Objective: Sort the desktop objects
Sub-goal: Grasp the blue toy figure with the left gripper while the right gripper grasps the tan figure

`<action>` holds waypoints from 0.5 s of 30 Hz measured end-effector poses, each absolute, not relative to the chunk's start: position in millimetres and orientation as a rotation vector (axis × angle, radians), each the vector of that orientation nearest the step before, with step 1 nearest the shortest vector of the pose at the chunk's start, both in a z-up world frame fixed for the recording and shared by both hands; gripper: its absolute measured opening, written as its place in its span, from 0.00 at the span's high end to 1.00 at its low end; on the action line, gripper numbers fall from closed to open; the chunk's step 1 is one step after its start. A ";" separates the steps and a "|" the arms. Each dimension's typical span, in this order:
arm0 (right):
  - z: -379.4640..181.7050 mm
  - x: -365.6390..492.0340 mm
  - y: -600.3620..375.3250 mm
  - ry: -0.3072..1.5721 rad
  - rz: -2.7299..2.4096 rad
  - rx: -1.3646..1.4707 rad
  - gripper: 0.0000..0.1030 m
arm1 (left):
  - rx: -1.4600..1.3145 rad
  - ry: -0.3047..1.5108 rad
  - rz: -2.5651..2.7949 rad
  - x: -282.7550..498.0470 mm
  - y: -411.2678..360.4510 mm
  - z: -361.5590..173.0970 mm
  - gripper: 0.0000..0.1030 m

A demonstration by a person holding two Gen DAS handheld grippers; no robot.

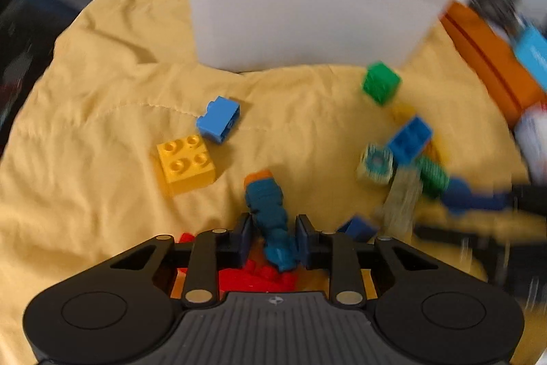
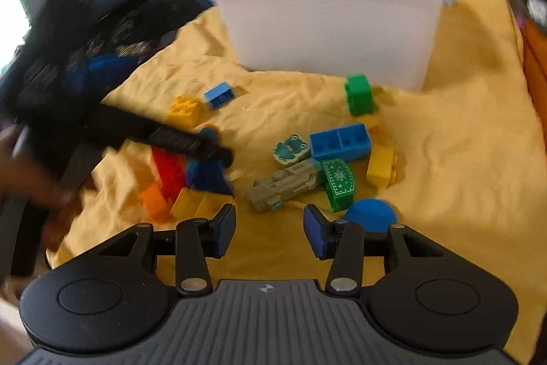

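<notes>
Landmark: the white tub [image 1: 307, 9], standing at the far side of the yellow cloth [image 1: 85, 125].

Left wrist view, left to right:
- Yellow brick [image 1: 186, 163], studs up, well in front of the tub's left corner.
- Light blue brick [image 1: 218, 118] just behind it, nearer the tub, tipped on its side.
- Your left gripper [image 1: 273, 238] sits further out from the tub than both. Its jaws are narrowed around a teal toy with an orange tip [image 1: 268, 204]; the toy lies lengthwise between the pads [image 1: 244, 238]. Blur hides whether the pads press on it, so you cannot tell if it is pinched.
- Red bricks [image 1: 259, 277] lie under the gripper.
- Green brick [image 1: 381, 82] close to the tub's right front corner.
- Blue brick [image 1: 410, 139] in front of that, in a blurred heap.

Right wrist view, left to right:
- A hand [image 2: 30, 180] at the frame edge, holding the other gripper, far out from the tub's left side.
- Red, orange and yellow bricks, blurred, beneath that gripper.
- Your right gripper [image 2: 270, 230] is spread partway, nothing between the pads, bare cloth beneath.
- Grey-green toy vehicle [image 2: 287, 183] just beyond the fingertips, towards the tub.
- Frog tile [image 2: 290, 147] behind it.
- Blue double brick [image 2: 340, 141], green curved piece [image 2: 340, 183], blue ball [image 2: 371, 214] by the right pad.
</notes>
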State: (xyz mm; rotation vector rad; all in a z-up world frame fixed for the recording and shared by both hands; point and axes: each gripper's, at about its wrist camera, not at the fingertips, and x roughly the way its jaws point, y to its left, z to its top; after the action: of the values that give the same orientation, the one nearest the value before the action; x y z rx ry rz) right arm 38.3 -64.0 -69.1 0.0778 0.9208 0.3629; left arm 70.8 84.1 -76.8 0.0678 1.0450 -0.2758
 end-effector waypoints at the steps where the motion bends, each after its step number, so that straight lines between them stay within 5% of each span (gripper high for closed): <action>1: -69.1 41.8 -65.0 0.925 0.348 0.095 0.53 | 0.098 1.041 -0.285 68.8 86.0 -76.6 0.70; 10: -88.0 83.2 -45.7 1.020 0.276 0.130 0.53 | 0.053 1.043 -0.301 64.6 92.9 -74.7 0.63; 13: -84.4 71.6 -26.8 0.974 0.359 -0.091 0.78 | 0.021 1.030 -0.296 61.6 95.7 -76.6 0.64; 15: -82.7 58.8 -18.3 0.945 0.401 -0.260 0.79 | -0.015 1.022 -0.292 60.4 99.9 -77.5 0.66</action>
State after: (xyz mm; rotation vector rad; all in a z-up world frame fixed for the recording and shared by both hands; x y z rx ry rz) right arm 58.8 -18.3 -82.7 -0.2604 0.9447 0.4011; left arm 60.4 99.9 -77.5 -0.0151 1.0224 -0.2917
